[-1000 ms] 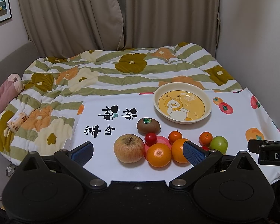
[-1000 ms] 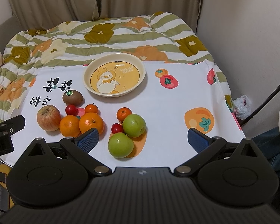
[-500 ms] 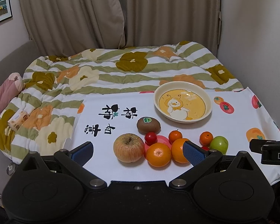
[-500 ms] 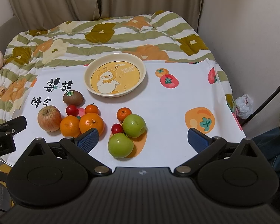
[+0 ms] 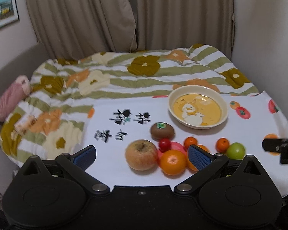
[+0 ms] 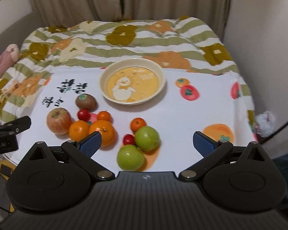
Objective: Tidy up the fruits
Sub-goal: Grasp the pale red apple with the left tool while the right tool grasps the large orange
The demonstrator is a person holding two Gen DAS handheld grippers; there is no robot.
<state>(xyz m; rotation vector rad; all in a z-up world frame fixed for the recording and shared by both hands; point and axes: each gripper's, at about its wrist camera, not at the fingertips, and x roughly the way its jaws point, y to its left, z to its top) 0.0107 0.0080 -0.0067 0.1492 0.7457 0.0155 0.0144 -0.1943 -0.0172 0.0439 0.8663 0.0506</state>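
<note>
Fruit lies on a white printed cloth (image 6: 182, 118) on a bed. A cream duck plate (image 6: 132, 82) (image 5: 198, 109) stands empty behind it. In the right wrist view I see a kiwi (image 6: 85, 101), a red-yellow apple (image 6: 58, 121), two oranges (image 6: 79, 130) (image 6: 103, 130), small tangerines (image 6: 138, 124), cherry tomatoes (image 6: 84, 114) and two green apples (image 6: 147, 138) (image 6: 130, 157). My right gripper (image 6: 146, 143) is open and empty, over the green apples. My left gripper (image 5: 142, 156) is open and empty, with the apple (image 5: 141, 157) and an orange (image 5: 172, 162) between its fingers' line of sight.
A striped floral quilt (image 5: 124, 72) covers the bed behind the cloth. A pink plush (image 5: 11, 99) lies at the far left. Curtains and walls close in the back and right side. A white bag (image 6: 265, 123) lies on the floor at the right.
Both grippers have moved a little forward and tilted, so the fruit and plate look nearer. Nothing on the cloth has moved. Both grippers stay open.
</note>
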